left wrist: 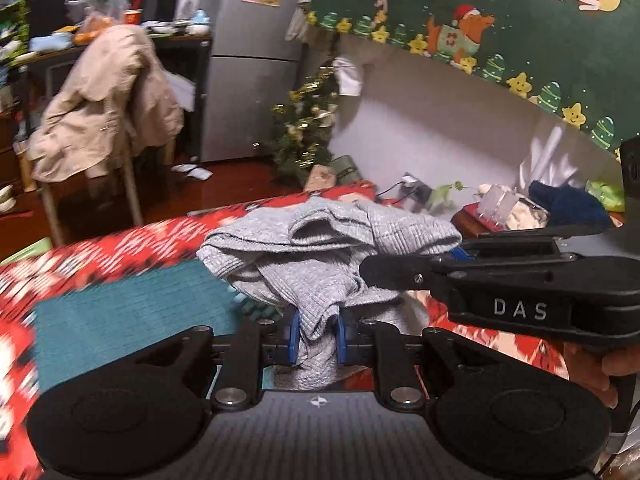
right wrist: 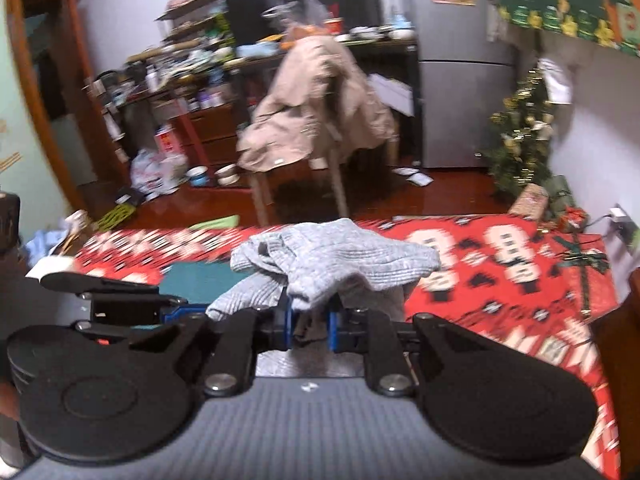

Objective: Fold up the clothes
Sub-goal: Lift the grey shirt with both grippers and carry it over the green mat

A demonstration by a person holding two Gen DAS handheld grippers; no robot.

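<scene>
A grey ribbed knit garment (left wrist: 320,248) hangs bunched above a table with a red patterned cover (left wrist: 120,248). In the left wrist view my left gripper (left wrist: 318,334) is shut on a fold of it, and cloth fills the gap between the blue pads (left wrist: 294,334). The right wrist view shows the same garment (right wrist: 340,256) draped over my right gripper (right wrist: 311,320), which is shut on another fold. The two grippers hold it side by side, close together. The black housing of the right tool (left wrist: 520,292) reaches in from the right. The garment's lower part is hidden behind the fingers.
A teal cloth (left wrist: 132,308) lies flat on the red cover (right wrist: 500,272) under the garment. Beyond the table stand a chair draped with a beige coat (right wrist: 320,112), a fridge (left wrist: 252,80) and a small Christmas tree (right wrist: 520,132). Clutter (left wrist: 540,204) lies at the table's far right.
</scene>
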